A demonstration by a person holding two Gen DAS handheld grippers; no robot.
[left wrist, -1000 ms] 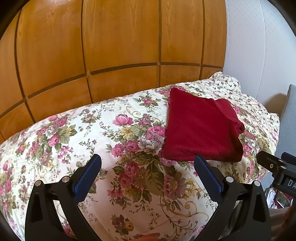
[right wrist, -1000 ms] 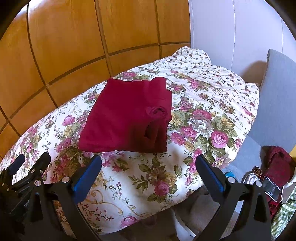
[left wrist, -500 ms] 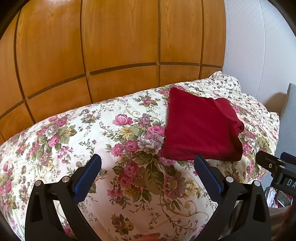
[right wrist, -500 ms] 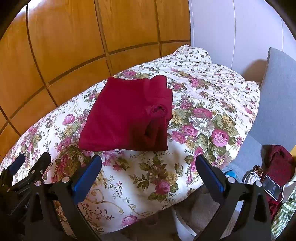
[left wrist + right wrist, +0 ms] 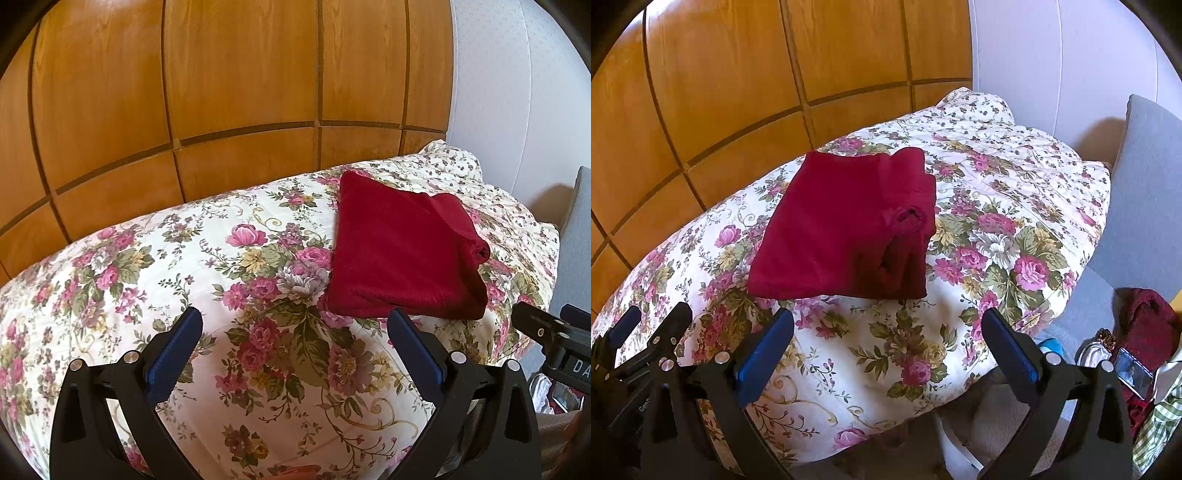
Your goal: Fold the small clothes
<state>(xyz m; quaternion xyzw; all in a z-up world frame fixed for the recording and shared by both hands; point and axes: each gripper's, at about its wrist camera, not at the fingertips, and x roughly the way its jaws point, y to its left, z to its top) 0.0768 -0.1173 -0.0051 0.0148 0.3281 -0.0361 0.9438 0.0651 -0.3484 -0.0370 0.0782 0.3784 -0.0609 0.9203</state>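
Note:
A dark red garment [image 5: 402, 247] [image 5: 849, 229] lies folded into a flat rectangle on the floral quilt [image 5: 221, 266] [image 5: 997, 206]. Its thick folded edges face the right side. My left gripper [image 5: 295, 321] hovers open in front of the garment's near left corner, nothing between its blue pads. My right gripper [image 5: 886, 321] is open too, held back just short of the garment's near edge and touching nothing. Each gripper shows at the edge of the other's view.
A wooden panelled wall [image 5: 221, 92] stands behind the bed and a white wall [image 5: 1052, 55] to the right. A grey cushion [image 5: 1145, 192] lies beside the quilt. A pile of clothes with another red item [image 5: 1148, 325] and a phone [image 5: 1134, 373] lies at lower right.
Both grippers have drifted slightly back and up from the garment; the folded red piece has stayed in place.

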